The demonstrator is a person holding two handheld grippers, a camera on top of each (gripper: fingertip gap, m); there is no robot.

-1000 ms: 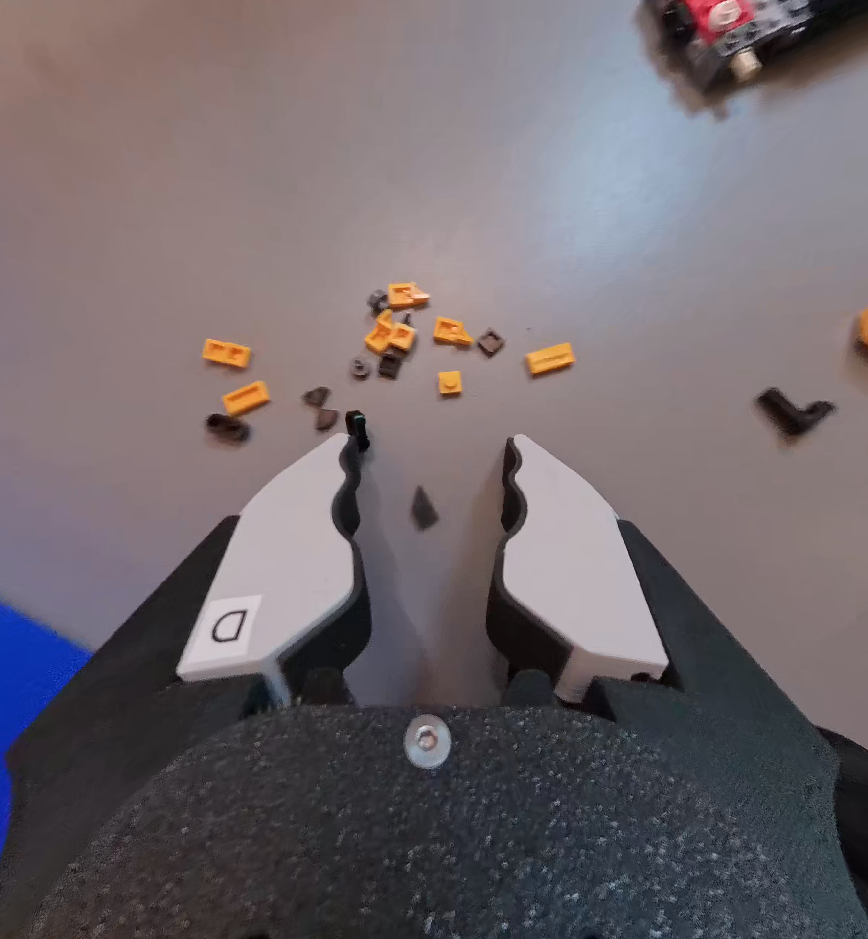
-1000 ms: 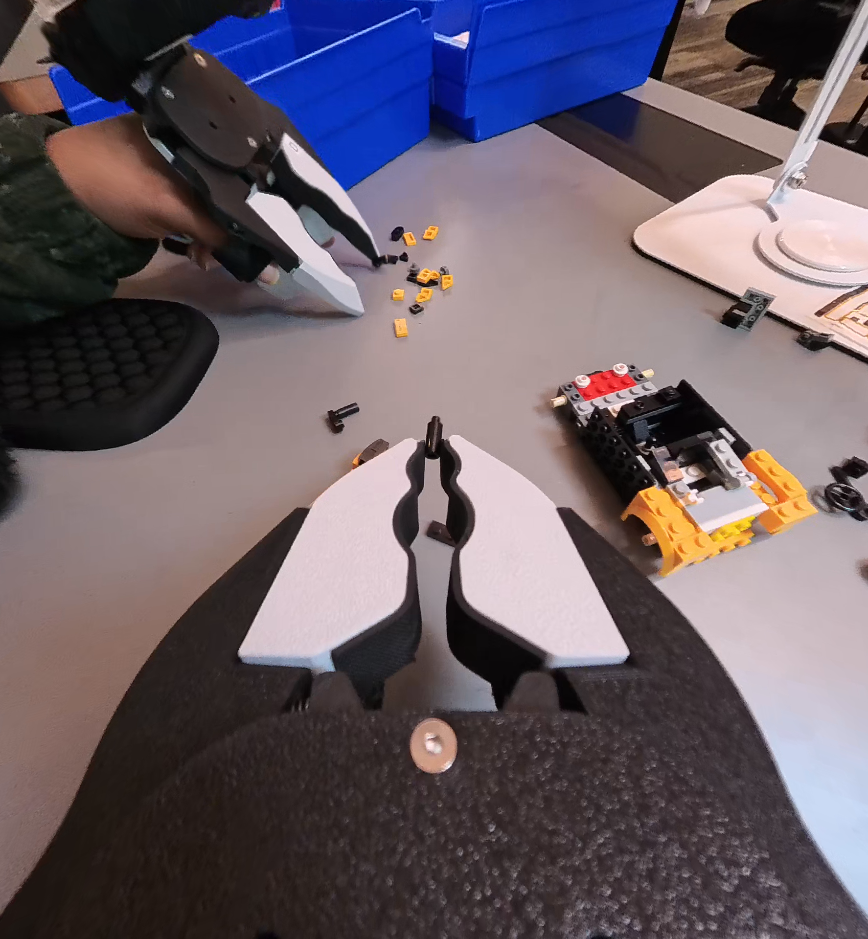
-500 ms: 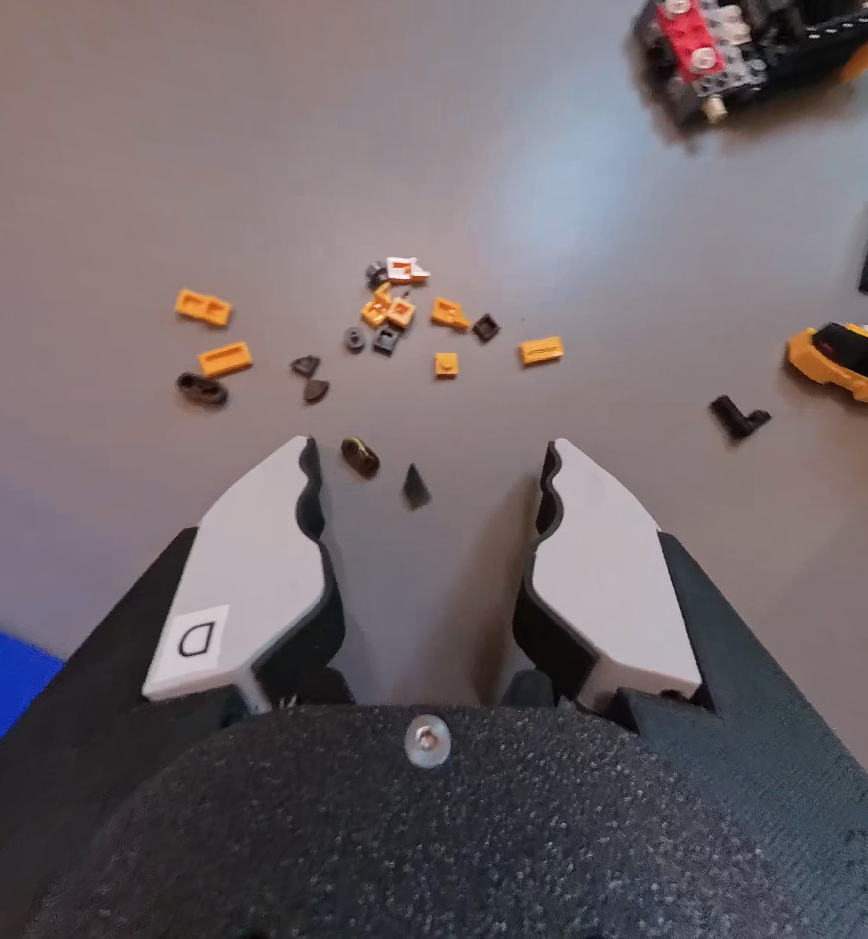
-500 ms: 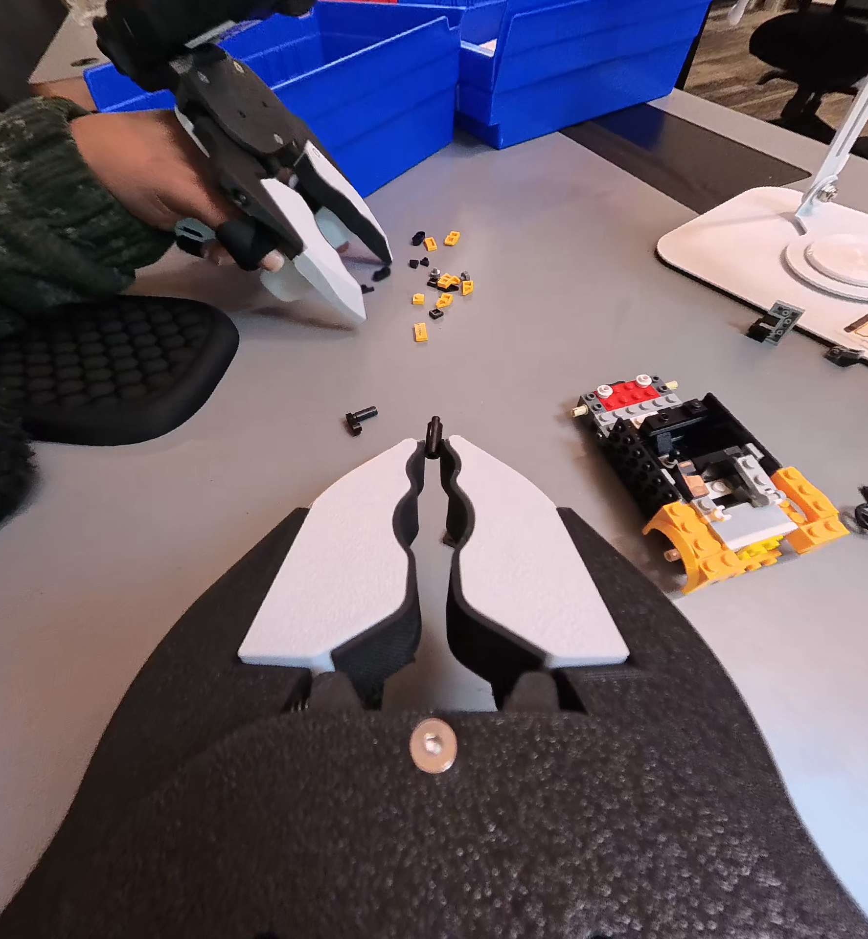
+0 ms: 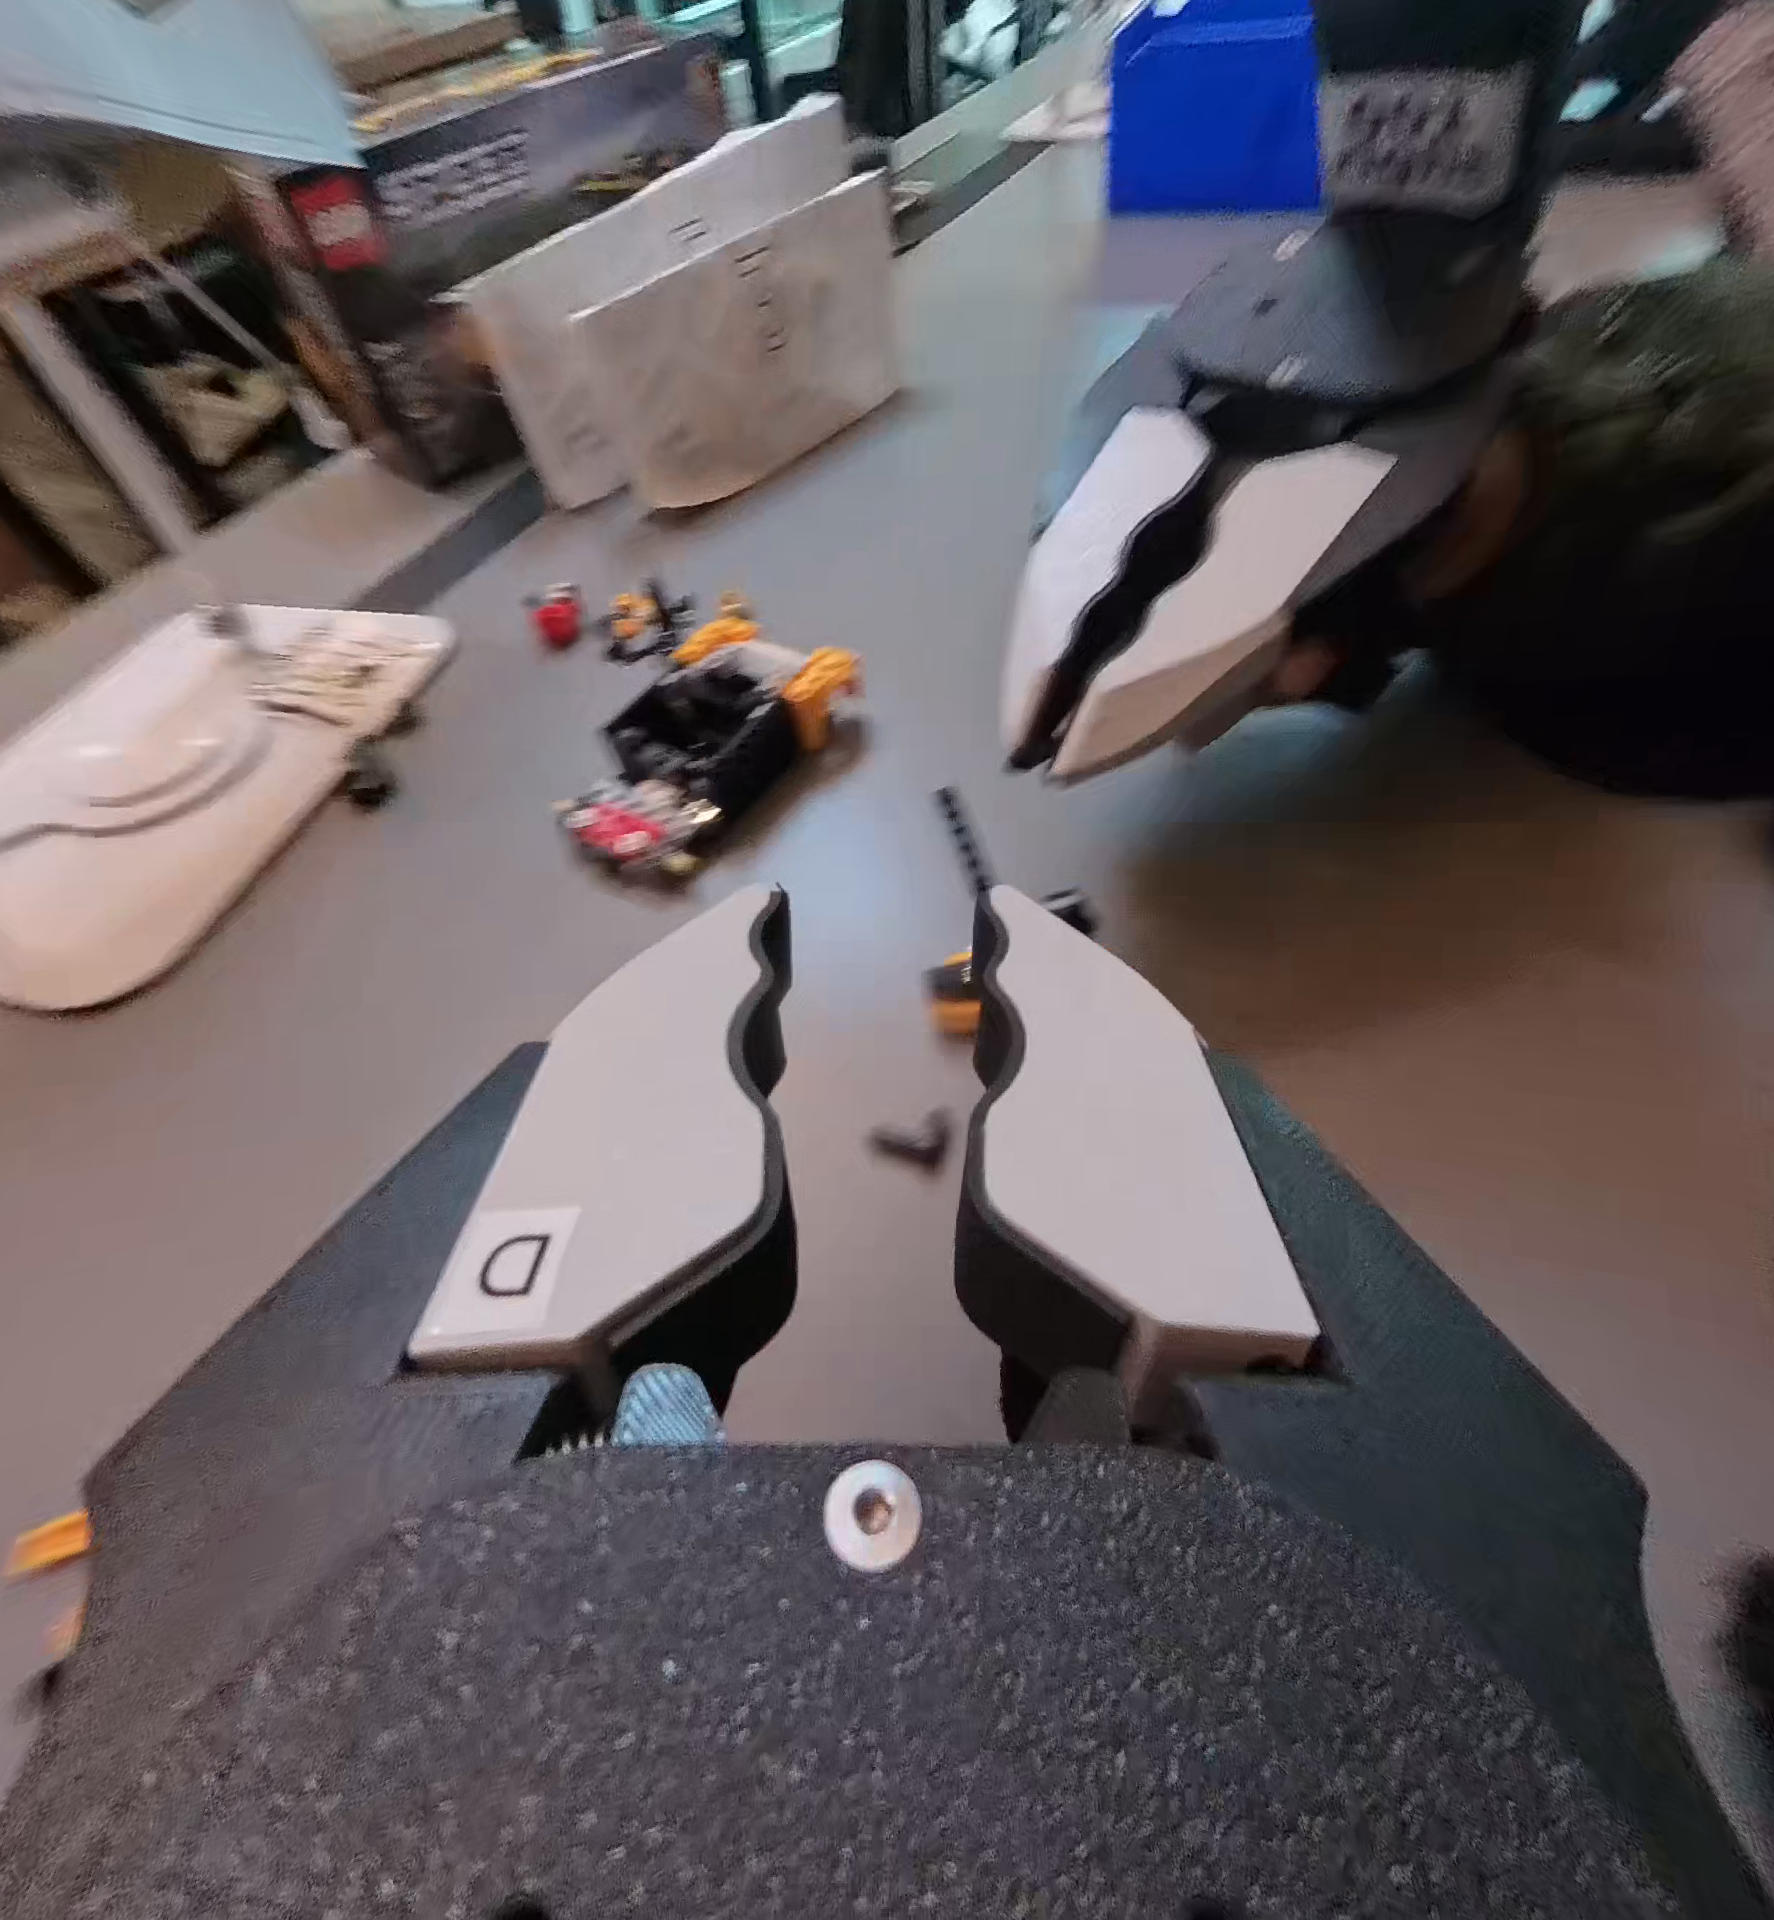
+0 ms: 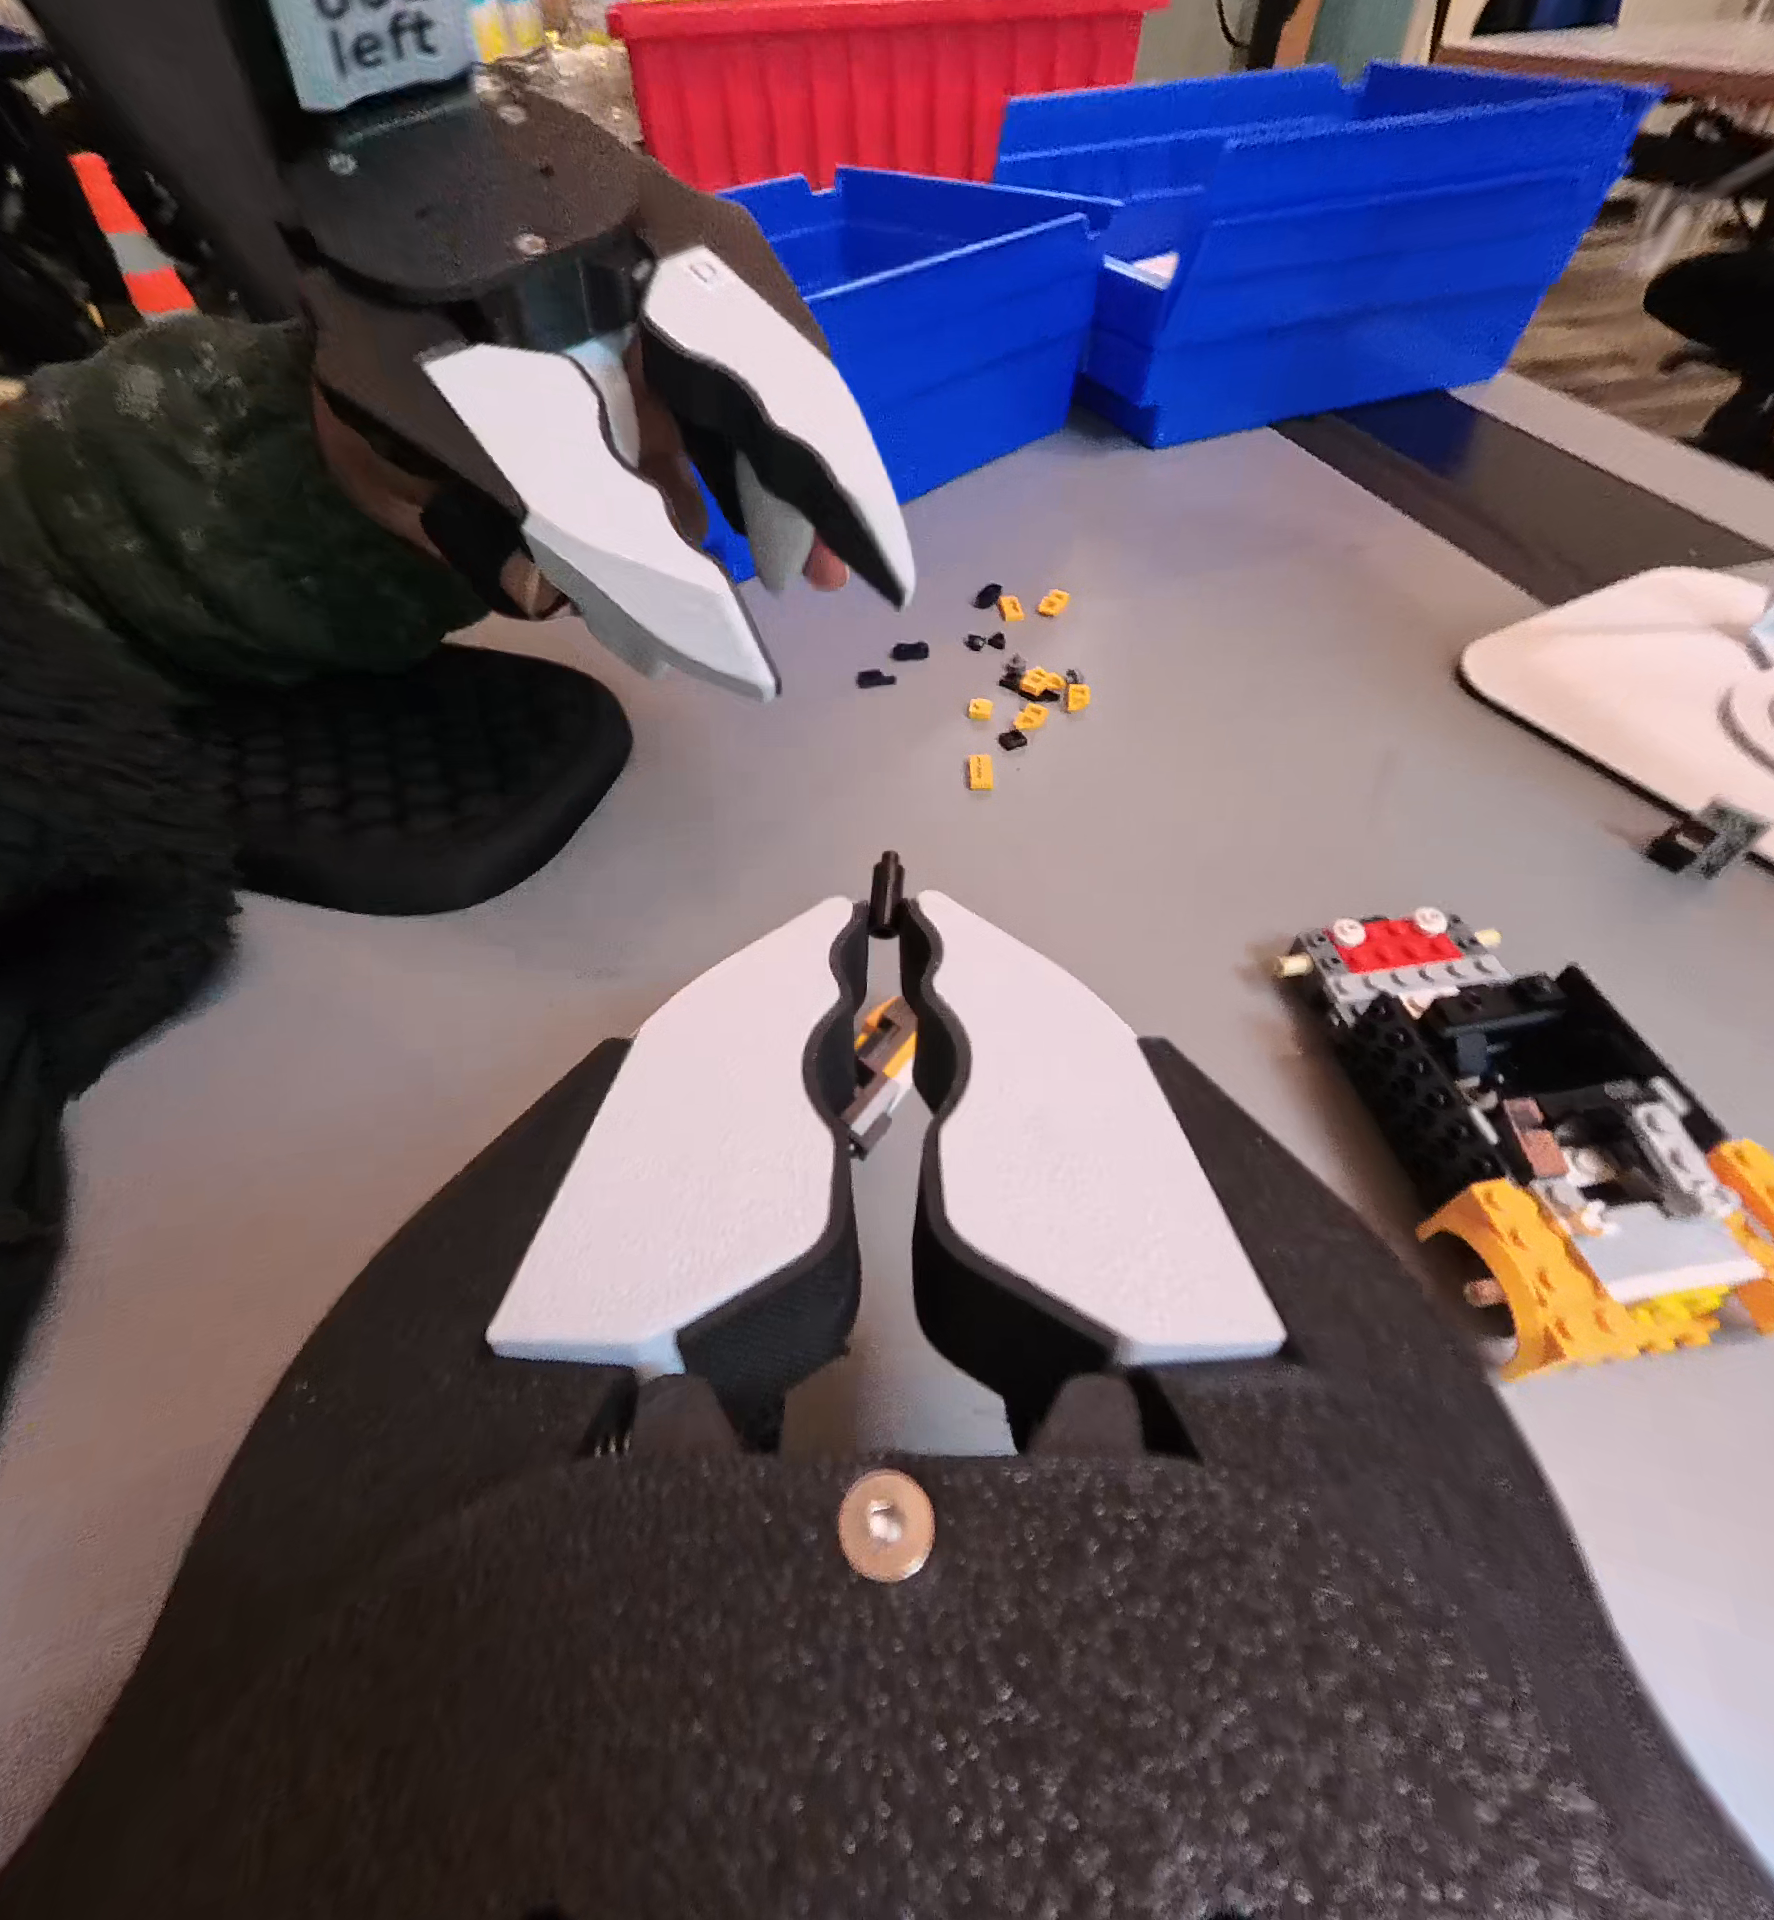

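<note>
- Two grippers are seen over a grey table (image 6: 1278, 644), each one held in a person's hand.
- A small black peg (image 6: 887, 891) is pinched at the tips of the right gripper (image 6: 889, 920); its jaws are nearly closed and both pads are pressed on the peg.
- An orange and grey brick piece (image 6: 881, 1070) is seen on the table below that gripper, through the gap between its fingers, and is not held.
- Nothing is held by the left gripper (image 5: 881, 909). Its jaws are partly apart, and only bare table is seen between the tips.
- A little pile of orange and black bricks (image 6: 1028, 686) is left loose on the table, near the left gripper's tips.
- A half-built toy car (image 6: 1548, 1122), black with orange wheel arches and a red top, is set on the table to the right, well apart from both grippers.
- A black strip with holes (image 5: 963, 836) and a small black bent piece (image 5: 914, 1141) are also left lying loose.
- Blue bins (image 6: 1278, 260) and a red bin (image 6: 862, 83) are stood at the far edge.
- Much is left unbuilt, it is judged: many loose pieces are not yet joined to the car.
</note>
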